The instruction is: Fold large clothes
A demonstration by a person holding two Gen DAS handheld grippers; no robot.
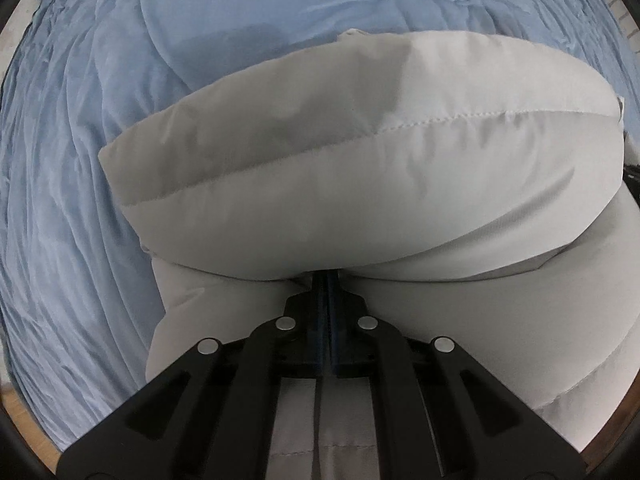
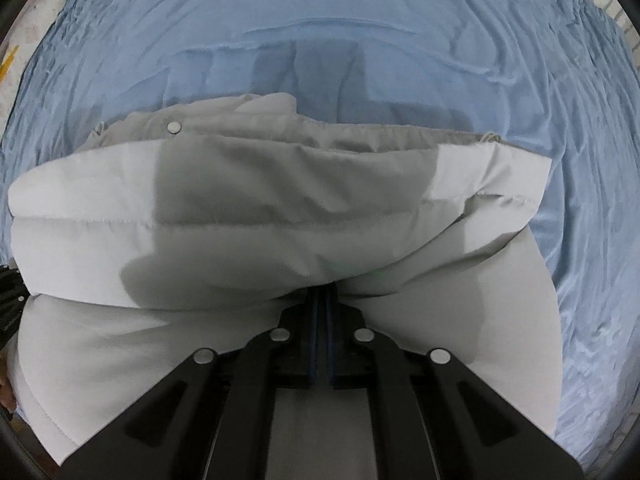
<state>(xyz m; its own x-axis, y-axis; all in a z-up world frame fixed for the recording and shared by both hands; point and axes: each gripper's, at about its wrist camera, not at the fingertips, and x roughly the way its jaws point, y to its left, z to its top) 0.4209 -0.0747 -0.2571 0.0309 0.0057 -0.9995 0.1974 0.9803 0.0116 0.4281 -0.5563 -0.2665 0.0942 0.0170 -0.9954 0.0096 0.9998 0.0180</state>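
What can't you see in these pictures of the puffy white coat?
- Left hand-held gripper tips: left wrist view, buried under the white puffy coat.
- Right hand-held gripper tips: right wrist view, hidden by the coat too.
- Coat's near end: both views, cut off by the frame.
- Blue sheet under the coat: covered.

Both left tongs (image 1: 329,280) and right tongs (image 2: 323,294): matte black linkage arms splayed in a fan, four round silver rivets at the pivots, blue pads lining the narrow inner faces.
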